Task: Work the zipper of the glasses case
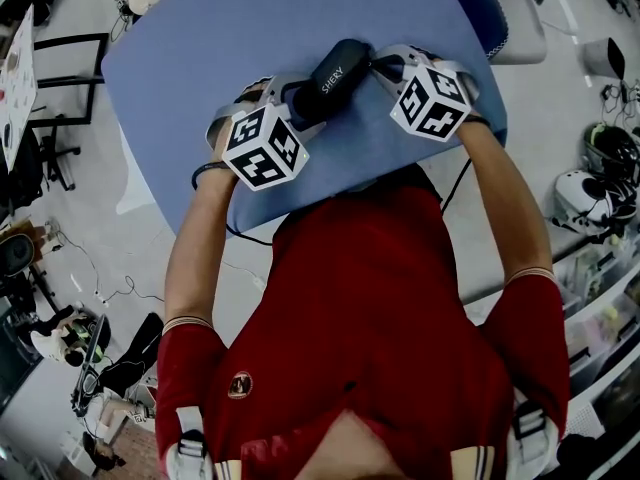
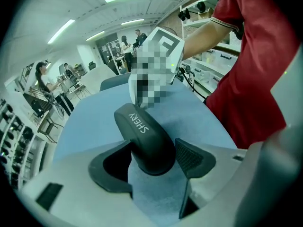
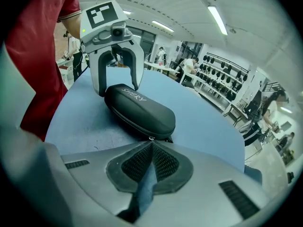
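A black glasses case marked SHERY lies on the blue table. In the left gripper view, my left gripper straddles the near end of the case, its jaws closed against both sides. The right gripper view shows that same gripper over the far end of the case. My right gripper is shut, its pads meeting on a small metal zipper pull at the case's other end. From the head view, the two grippers sit at opposite ends.
The table's near edge lies just in front of the person in the red shirt. Helmets rest on a shelf to the right. Black chairs stand on the floor at the left.
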Motion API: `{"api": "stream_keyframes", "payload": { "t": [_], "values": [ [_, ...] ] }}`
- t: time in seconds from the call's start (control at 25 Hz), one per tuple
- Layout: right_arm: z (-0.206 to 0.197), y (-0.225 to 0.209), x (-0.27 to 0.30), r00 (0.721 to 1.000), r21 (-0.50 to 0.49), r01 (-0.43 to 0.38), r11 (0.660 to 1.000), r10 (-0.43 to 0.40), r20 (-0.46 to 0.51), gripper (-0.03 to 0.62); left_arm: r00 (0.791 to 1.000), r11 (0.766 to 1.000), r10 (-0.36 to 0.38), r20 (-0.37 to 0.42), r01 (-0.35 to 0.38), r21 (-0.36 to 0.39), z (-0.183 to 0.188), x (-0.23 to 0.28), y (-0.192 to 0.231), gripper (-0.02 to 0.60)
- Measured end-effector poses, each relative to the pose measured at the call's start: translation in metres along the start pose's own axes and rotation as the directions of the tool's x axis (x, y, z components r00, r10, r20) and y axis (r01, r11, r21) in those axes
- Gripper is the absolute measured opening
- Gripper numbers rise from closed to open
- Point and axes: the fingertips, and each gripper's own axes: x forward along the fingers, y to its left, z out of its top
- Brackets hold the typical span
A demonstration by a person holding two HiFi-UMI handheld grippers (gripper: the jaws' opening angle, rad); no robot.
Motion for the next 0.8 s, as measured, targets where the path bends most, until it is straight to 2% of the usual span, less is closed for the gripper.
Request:
{"api": "stream_keyframes", "payload": {
  "t": [0.2, 0.4, 0.8],
  "values": [
    [0.000, 0.002, 0.000, 1.000, 0.024, -0.006, 1.000, 0.006, 0.004, -0.003, 0.999, 0.997, 0.045, 0.004, -0.044, -0.056, 0.002, 0.003, 0.002, 0.288],
    [0.015, 0.032, 0.000, 0.999, 0.002, -0.046, 0.999, 0.046, 0.022, -0.003, 0.998, 0.996, 0.059, 0.013, -0.058, -0.072, 0.001, 0.003, 0.003, 0.288],
    [0.040, 0.071, 0.008, 0.996, 0.076, -0.055, 0.996, 0.050, 0.071, -0.003, 0.997, 0.994, 0.067, 0.028, -0.064, -0.090, -0.001, 0.003, 0.005, 0.288]
  ]
}}
